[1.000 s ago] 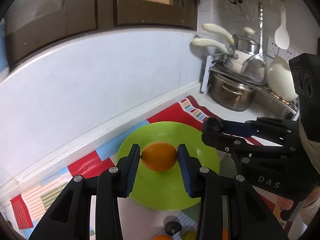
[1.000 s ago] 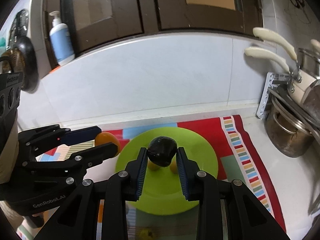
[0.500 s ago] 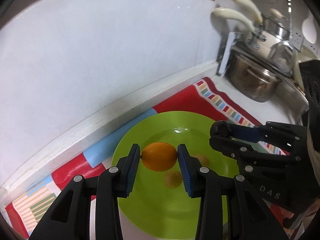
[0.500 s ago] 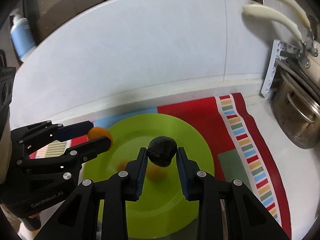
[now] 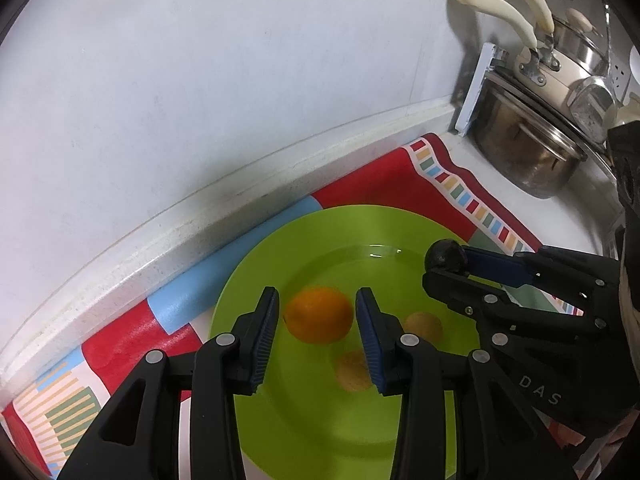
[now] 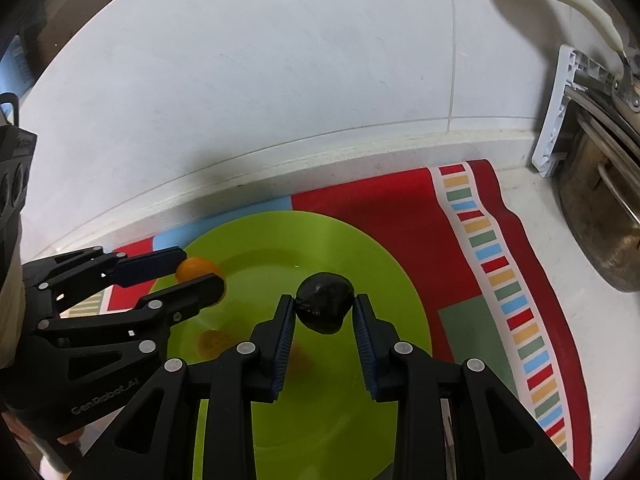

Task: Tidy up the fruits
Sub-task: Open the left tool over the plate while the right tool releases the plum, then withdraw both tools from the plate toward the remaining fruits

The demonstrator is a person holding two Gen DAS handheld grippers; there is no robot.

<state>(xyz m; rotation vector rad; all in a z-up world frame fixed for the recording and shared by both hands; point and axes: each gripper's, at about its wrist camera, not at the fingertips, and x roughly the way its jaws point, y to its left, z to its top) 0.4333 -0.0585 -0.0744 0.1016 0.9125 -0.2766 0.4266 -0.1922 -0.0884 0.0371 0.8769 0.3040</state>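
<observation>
White table [image 5: 500,184] against tiled wall, red patterned mat [image 6: 404,216] spread on it. Round lime-green plastic plate [image 5: 280,408] on mat. Left tool [image 5: 316,330] over plate, jaws just eased apart, small round orange fruit [image 5: 320,314] between pads with gaps showing. Right tool [image 6: 324,338] clenched on dark glossy black fruit [image 6: 325,302] above plate.

1 orange [image 5: 319,314], 1 dark fruit [image 6: 325,297], 1 green plate [image 5: 320,420], 2 grippers, 1 patterned mat [image 6: 420,216], 2 cream pan handles at 1 o'clock [image 5: 496,8].
</observation>
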